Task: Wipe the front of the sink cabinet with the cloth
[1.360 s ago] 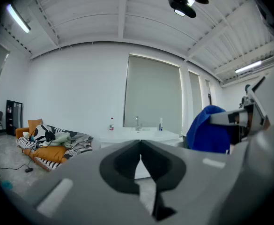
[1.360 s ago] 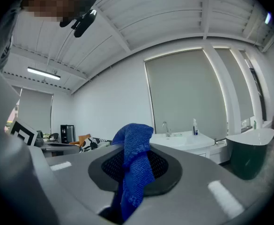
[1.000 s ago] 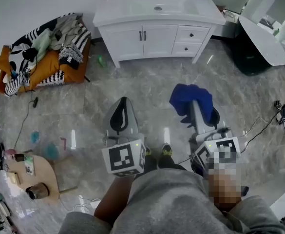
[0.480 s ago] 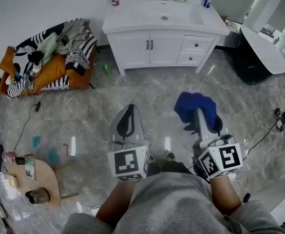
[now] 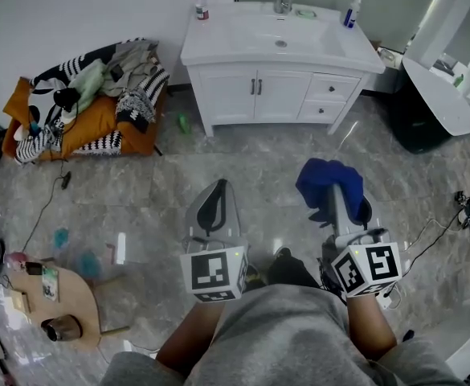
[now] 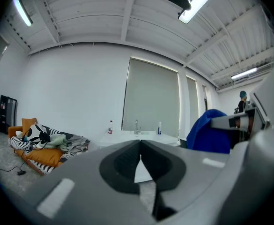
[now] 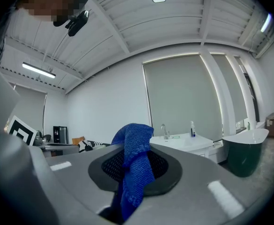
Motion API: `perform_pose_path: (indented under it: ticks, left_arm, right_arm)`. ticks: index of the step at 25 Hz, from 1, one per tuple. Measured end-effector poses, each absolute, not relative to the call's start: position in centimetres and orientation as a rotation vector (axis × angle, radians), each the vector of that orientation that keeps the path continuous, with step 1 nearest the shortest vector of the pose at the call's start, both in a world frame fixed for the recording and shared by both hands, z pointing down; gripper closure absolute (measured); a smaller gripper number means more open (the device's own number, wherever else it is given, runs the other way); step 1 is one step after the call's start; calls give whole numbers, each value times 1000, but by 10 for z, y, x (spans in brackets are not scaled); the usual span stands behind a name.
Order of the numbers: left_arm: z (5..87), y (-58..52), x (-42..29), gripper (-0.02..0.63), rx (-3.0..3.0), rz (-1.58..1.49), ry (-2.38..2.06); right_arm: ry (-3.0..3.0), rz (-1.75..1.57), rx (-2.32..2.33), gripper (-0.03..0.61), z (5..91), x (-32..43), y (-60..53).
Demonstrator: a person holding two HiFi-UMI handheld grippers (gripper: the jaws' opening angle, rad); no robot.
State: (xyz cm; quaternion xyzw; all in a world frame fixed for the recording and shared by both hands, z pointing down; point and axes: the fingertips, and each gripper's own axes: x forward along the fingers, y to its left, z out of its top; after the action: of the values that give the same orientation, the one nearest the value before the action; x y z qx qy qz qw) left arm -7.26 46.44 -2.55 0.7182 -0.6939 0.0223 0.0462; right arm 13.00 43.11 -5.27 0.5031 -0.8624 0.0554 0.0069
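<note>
Grey marble floor (image 5: 218,151) runs from your feet to the white sink cabinet (image 5: 279,95), which stands against the far wall, well apart from both grippers. Over the last second the cabinet has slid lower in the head view, and its tap and bottles have come into sight. I judge from this that you are walking up to it, and wiping has not begun. Your right gripper (image 5: 333,193) is clamped on the blue cloth (image 5: 329,179), which bunches over its jaws and hangs between them. Your left gripper (image 5: 216,187) has its jaws pressed together on nothing. Close the remaining gap before you put the cloth to the doors.
</note>
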Motion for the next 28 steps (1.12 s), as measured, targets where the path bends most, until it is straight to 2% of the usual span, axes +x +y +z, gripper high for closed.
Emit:
perform_pose_path:
  ticks: [11,28]
  left_arm:
    - [-24,434,-71,604,2242,80,-2089]
    - [-4,321,-69,604,2247,130,-2053]
  right_arm:
    - [-2700,211,1608,518,-35,129,402]
    - [-2656,202,1598,518,-17,135,273]
